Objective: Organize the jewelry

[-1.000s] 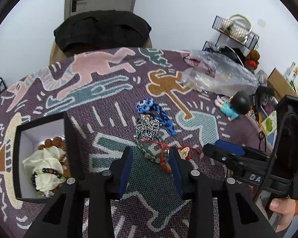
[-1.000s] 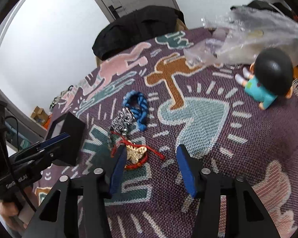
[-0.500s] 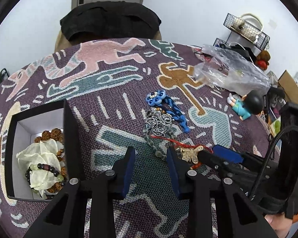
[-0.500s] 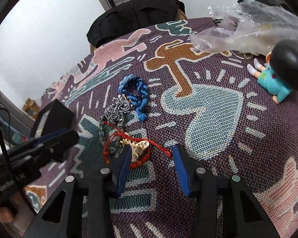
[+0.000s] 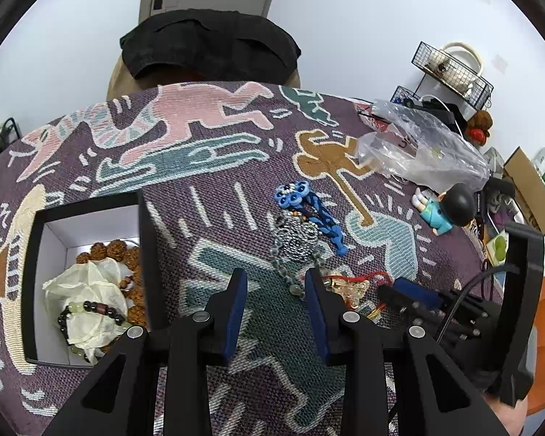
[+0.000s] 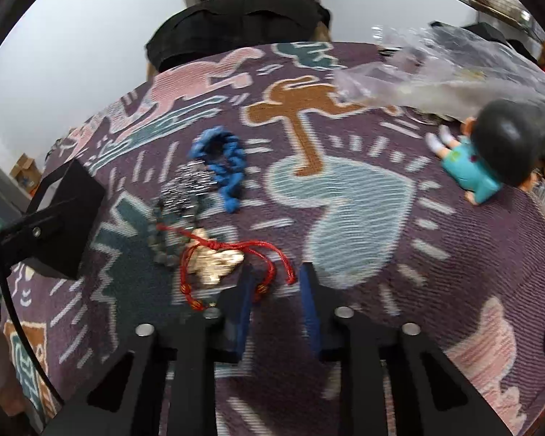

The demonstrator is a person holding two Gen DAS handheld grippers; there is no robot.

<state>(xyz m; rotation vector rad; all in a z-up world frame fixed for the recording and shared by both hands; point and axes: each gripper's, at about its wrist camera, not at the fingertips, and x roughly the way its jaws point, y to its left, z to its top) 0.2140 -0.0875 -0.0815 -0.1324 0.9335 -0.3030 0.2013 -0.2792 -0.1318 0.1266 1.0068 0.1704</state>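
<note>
So the jewelry is piled near the middle of the counter, on a purple woven cloth with cartoon figures [image 5: 214,196]. Farthest out is a blue braided cord bracelet [image 5: 316,214], touching it a silvery metal chain bracelet [image 5: 298,239], then a string of grey-green beads [image 5: 287,276], and nearest the person a red cord bracelet with a gold butterfly charm [image 6: 214,261].

The right claw [image 6: 276,290] has just been closing. Its blue pads are close together but still apart, right at the red cord's loose loop; one strand with small beads lies beside the left pad. The right wrist view is blurred, so I can't tell if the pads actually pinch the cord.

The left claw [image 5: 276,301] is released, partly spread over the cloth with nothing between its pads, just by the grey-green beads.

Toward the left edge sits a black open-top box with white lining [image 5: 36,254], already holding brown knobbly beads, crumpled pale tissue and a dark-and-green bead bracelet [image 5: 91,312].
</note>
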